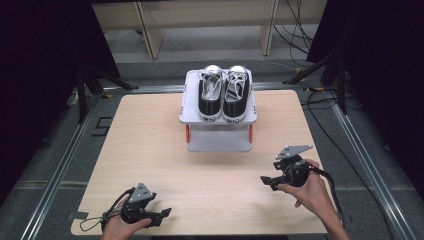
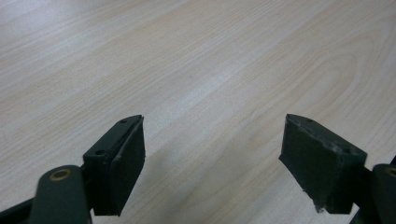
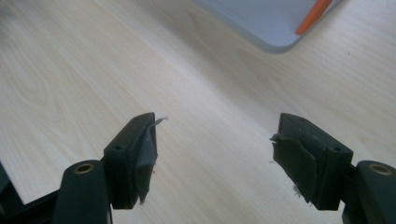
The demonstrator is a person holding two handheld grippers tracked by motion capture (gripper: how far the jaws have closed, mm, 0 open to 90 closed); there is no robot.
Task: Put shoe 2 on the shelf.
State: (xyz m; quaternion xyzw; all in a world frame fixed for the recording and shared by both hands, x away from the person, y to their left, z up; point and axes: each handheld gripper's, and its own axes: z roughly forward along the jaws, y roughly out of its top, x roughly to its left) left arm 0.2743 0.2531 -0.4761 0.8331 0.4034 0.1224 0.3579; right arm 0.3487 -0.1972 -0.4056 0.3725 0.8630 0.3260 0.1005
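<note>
Sneakers (image 1: 223,93), one black-and-white pair, sit side by side on the top shelf of a small grey rack (image 1: 218,119) at the table's (image 1: 150,150) far middle. Left gripper (image 1: 162,214) rests near the front edge, jaws spread, empty. Right gripper (image 1: 267,181), well apart, also spread and empty.

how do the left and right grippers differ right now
The left gripper sits near the table's front edge; the right gripper is held farther forward, nearer the shoe rack. The left's pads look intact; the right's pads are frayed and peeling. Both are open and empty, over bare wood.
</note>
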